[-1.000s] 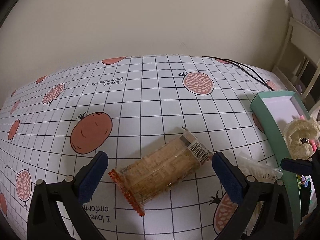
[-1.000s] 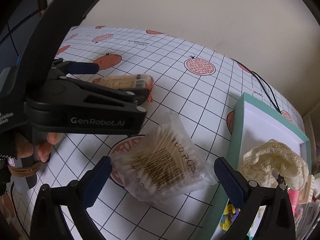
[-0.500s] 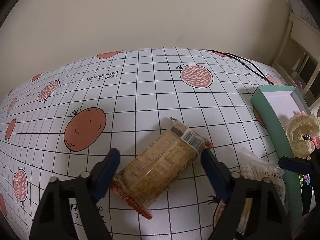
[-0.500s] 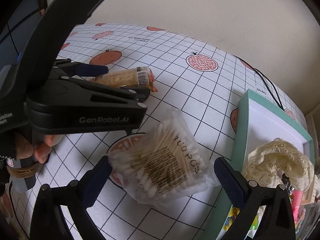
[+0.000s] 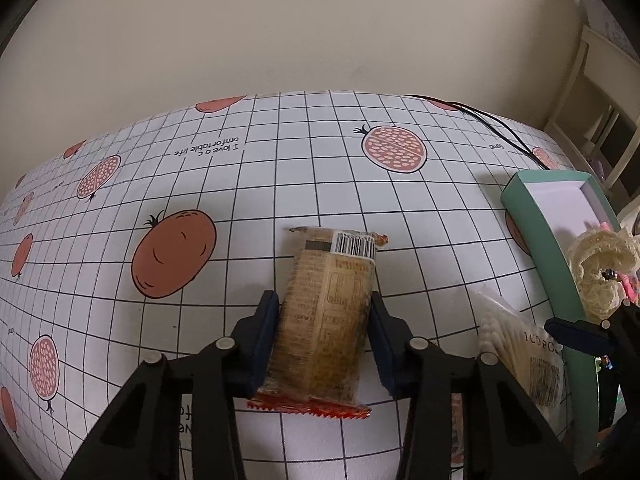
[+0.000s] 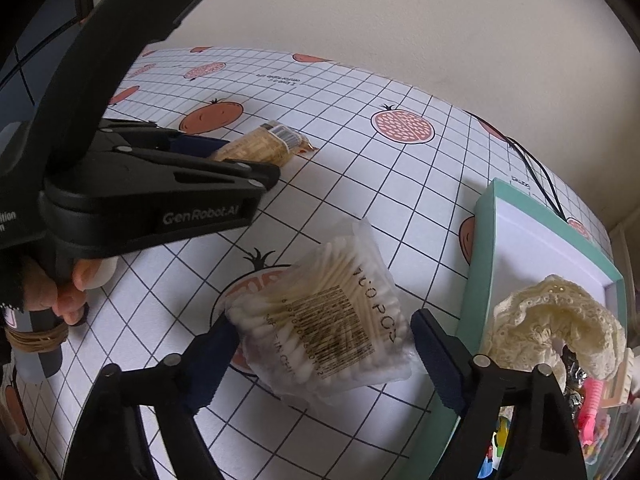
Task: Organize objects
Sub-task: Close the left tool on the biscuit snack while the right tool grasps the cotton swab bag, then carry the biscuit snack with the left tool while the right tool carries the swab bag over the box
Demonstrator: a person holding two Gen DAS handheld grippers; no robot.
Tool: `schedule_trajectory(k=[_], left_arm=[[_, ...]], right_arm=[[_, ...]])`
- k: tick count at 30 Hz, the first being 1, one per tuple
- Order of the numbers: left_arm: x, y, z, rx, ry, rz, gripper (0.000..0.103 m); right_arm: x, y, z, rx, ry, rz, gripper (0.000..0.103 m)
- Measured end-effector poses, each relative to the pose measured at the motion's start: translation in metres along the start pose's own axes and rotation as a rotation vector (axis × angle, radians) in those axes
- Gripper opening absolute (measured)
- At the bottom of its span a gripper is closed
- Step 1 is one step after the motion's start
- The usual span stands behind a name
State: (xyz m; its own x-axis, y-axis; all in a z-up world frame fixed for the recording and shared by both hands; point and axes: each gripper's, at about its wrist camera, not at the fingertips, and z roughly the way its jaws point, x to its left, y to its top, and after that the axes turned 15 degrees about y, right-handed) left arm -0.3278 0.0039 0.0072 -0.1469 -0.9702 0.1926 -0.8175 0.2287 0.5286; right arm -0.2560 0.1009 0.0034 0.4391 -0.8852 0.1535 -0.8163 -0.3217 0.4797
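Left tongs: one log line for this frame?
left tongs: shut on cracker pack | right tongs: open, straddling cotton swab bag | teal box: right of bag

Cracker pack (image 5: pixel 326 320) lying flat, barcode end away; cotton-swab bag (image 6: pixel 324 316) beside.

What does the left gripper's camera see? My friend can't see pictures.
The left gripper squeezes a biscuit packet above a tablecloth printed with fruit. To the right lie a bag of cotton swabs and a green box.

Left tongs (image 5: pixel 324 340) now clamped on cracker packet (image 5: pixel 326 320)
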Motion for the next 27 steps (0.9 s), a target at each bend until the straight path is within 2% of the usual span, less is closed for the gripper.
schedule_trajectory(k=[11, 27], left_arm=[[0.009, 0.000, 0.000, 0.025, 0.001, -0.043, 0.039], [0.016, 0.003, -0.014, 0.020, -0.002, -0.089, 0.039]], right_arm=[[0.001, 0.000, -0.003, -0.015, -0.014, 0.010, 0.076], [-0.001, 0.004, -0.033, -0.069, -0.032, 0.028, 0.076]])
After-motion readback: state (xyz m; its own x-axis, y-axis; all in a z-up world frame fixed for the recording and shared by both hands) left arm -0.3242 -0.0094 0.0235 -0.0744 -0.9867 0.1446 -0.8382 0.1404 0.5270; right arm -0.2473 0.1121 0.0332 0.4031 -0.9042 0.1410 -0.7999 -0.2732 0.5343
